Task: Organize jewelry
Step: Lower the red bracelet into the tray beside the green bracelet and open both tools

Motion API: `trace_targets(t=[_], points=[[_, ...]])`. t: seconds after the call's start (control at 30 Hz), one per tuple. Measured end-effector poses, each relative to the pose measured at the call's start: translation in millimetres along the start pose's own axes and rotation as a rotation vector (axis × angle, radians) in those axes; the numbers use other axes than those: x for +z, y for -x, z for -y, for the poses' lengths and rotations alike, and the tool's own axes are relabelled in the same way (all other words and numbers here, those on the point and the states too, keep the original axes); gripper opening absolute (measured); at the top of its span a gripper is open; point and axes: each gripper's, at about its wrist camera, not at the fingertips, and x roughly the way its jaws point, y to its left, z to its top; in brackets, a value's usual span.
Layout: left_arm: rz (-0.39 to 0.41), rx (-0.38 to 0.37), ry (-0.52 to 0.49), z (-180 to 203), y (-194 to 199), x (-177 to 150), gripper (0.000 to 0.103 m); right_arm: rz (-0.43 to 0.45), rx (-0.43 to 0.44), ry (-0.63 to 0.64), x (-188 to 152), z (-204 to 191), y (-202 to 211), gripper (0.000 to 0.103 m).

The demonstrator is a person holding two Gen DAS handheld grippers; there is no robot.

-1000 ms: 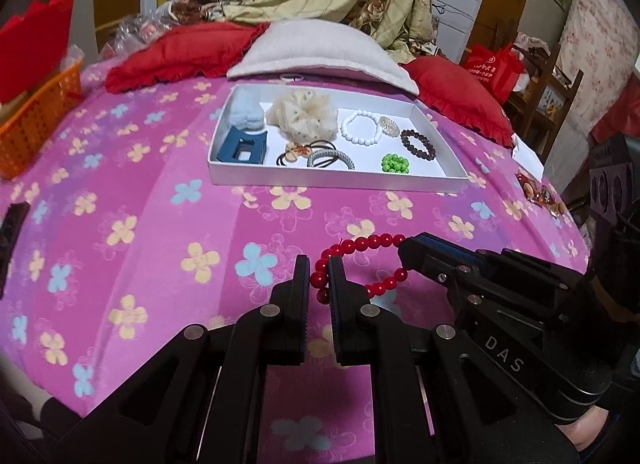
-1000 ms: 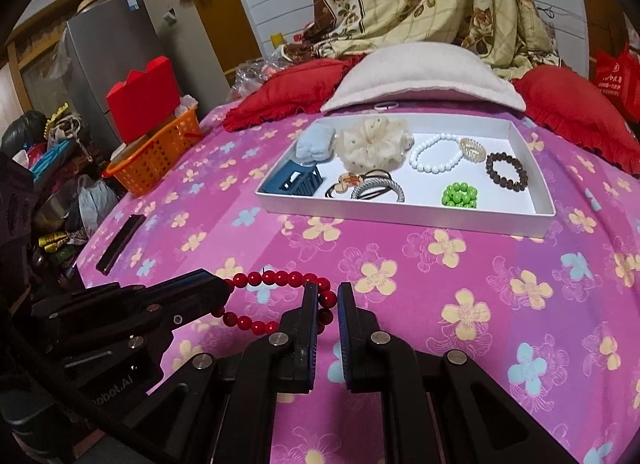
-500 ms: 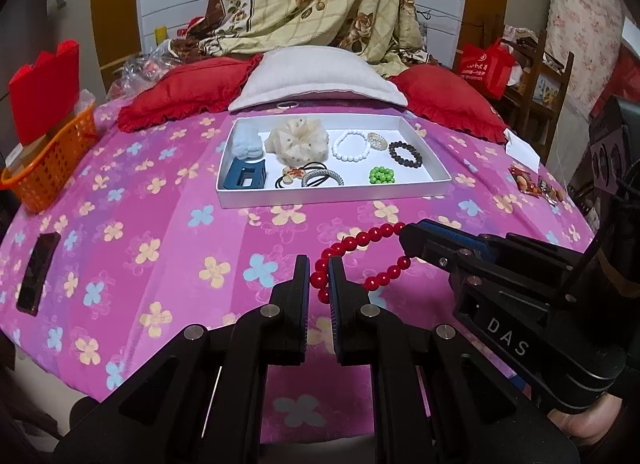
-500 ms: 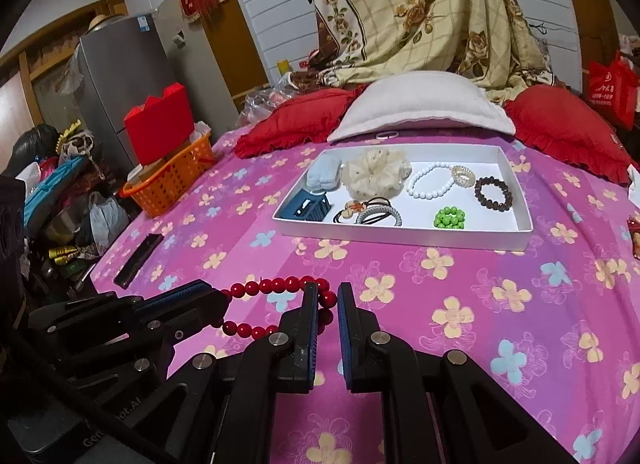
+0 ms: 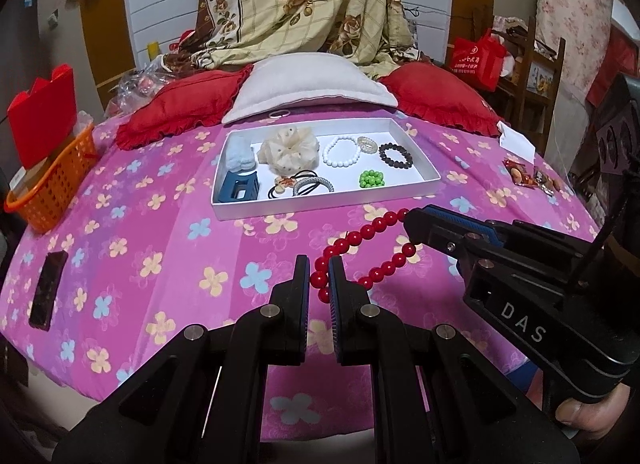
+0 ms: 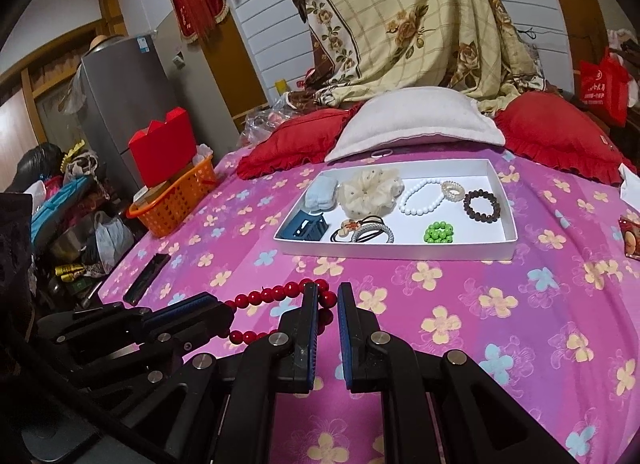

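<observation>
A loop of red beads hangs stretched between my two grippers above the pink flowered cover. My left gripper is shut on its left end. My right gripper is shut on the other end of the red beads; in the left wrist view the right gripper comes in from the right. Beyond them lies a white tray with a blue clip, a cream scrunchie, white, dark and green bead bracelets and hair ties. The tray lies ahead of the right gripper as well.
An orange basket with a red box stands at the left edge, and a black flat device lies near it. Red and white pillows line the far side. Snack packets lie at the right. The cover drops off close in front.
Both grippers have risen and drawn back together with the red beads still held between them. The tray now looks farther off and more of the room shows.
</observation>
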Motion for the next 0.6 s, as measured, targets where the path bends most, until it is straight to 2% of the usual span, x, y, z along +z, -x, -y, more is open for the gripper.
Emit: trace_targets(t=[0.23, 0.6], points=[[-0.01, 0.007, -0.025, 4, -18, 16, 0.008, -0.002, -0.004, 0.006, 18, 9, -13, 0.009], [-0.053, -0.083, 0.042, -11, -84, 77, 0.008, -0.006, -0.037, -0.036, 68, 50, -62, 0.009]])
